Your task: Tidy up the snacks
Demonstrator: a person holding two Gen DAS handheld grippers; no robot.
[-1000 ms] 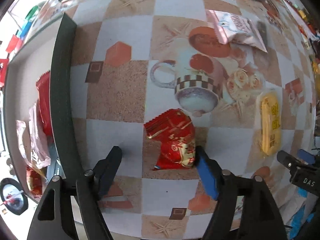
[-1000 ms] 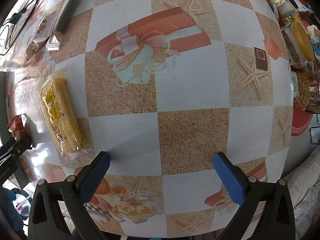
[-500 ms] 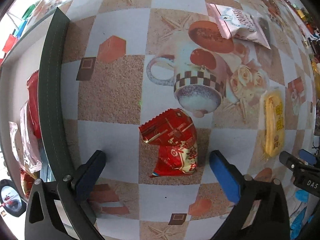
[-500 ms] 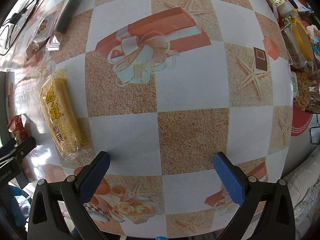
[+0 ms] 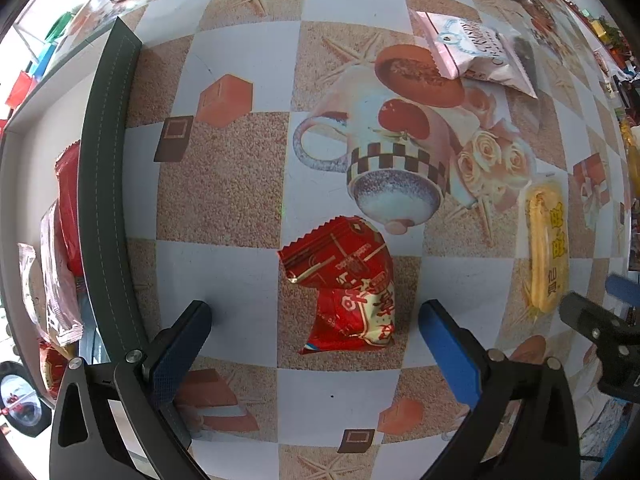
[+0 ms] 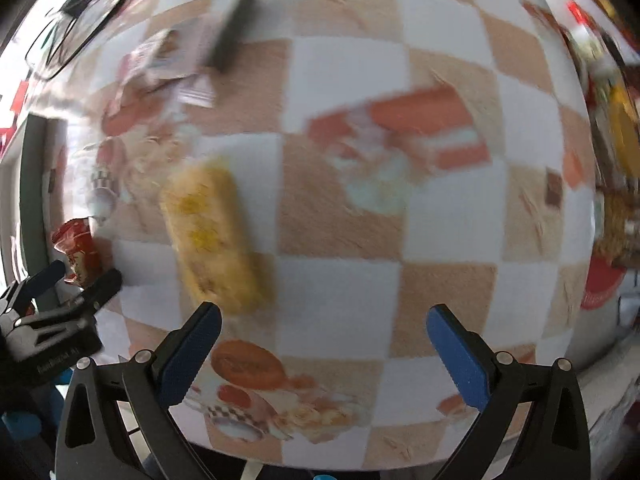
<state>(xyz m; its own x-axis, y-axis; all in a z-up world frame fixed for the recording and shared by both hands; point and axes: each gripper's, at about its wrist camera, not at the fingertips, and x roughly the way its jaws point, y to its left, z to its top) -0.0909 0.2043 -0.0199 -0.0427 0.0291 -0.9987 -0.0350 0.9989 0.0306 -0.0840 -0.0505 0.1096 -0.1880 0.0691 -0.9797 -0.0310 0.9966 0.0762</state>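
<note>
Left wrist view: the left gripper point(image 5: 310, 322) hung spread wide over the red snack packet point(image 5: 346, 286), pads clear of it.
Packet lay flat on the checked tablecloth point(image 5: 240, 184), beside the dark tray point(image 5: 102, 184); best to centre, drop lower, then pinch across the crinkled middle. Right gripper point(image 6: 320, 334) gaped empty by the yellow snack bar point(image 5: 546, 246). A white packet point(image 5: 476, 50) seemed to read "CRISPY".

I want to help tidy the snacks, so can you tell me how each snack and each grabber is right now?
left gripper: open wide, red snack packet between its fingers, not pinched.
right gripper: open, holding nothing.
red snack packet: lying flat on the tablecloth, crinkled.
yellow snack packet: lying flat, untouched.
white snack packet: lying flat at the far end.
dark-edged box: open on top, snack packets already inside.
</note>
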